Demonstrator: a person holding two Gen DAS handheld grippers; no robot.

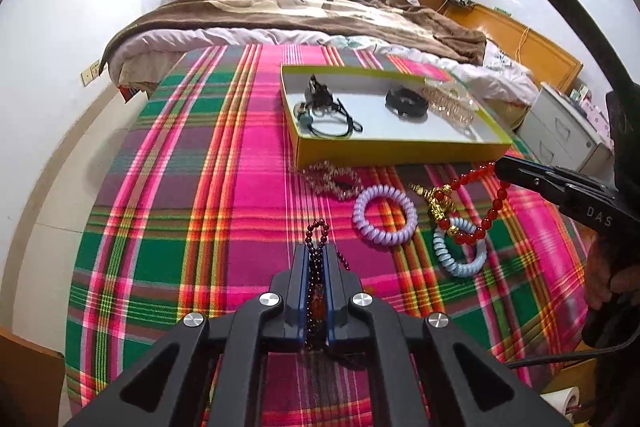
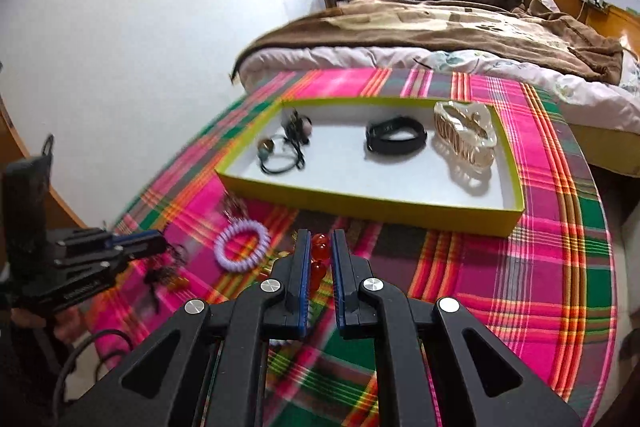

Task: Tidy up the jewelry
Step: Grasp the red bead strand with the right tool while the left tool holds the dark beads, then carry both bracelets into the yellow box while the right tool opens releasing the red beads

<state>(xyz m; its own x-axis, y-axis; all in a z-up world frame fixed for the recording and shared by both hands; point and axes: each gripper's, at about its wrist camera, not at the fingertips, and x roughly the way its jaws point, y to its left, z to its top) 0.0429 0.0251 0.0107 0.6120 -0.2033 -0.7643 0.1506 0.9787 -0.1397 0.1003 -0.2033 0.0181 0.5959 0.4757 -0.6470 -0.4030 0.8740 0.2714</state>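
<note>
My left gripper stands with its jaws pressed together on a dark red bead strand, whose loop pokes out just past the fingertips while the rest runs back between the blue pads. Below it lies the plaid cloth.

Ahead and to the right of that gripper rests a purple coil hair tie; beyond it, touching the box's near wall, lies a clear beaded bracelet. Further right sits a light blue coil hair tie, overlapped by the hanging end of a red bead bracelet with gold charms.

My right gripper has that red bead bracelet pinched between its nearly closed jaws, the orange-red beads showing in the narrow gap; seen from the left wrist, the bracelet hangs from its tip, partly clear of the cloth.

Ahead of both grippers stands the yellow-walled box. From left to right it holds black elastic ties with charms, a black band and a clear hair claw, each well apart from the next.
</note>
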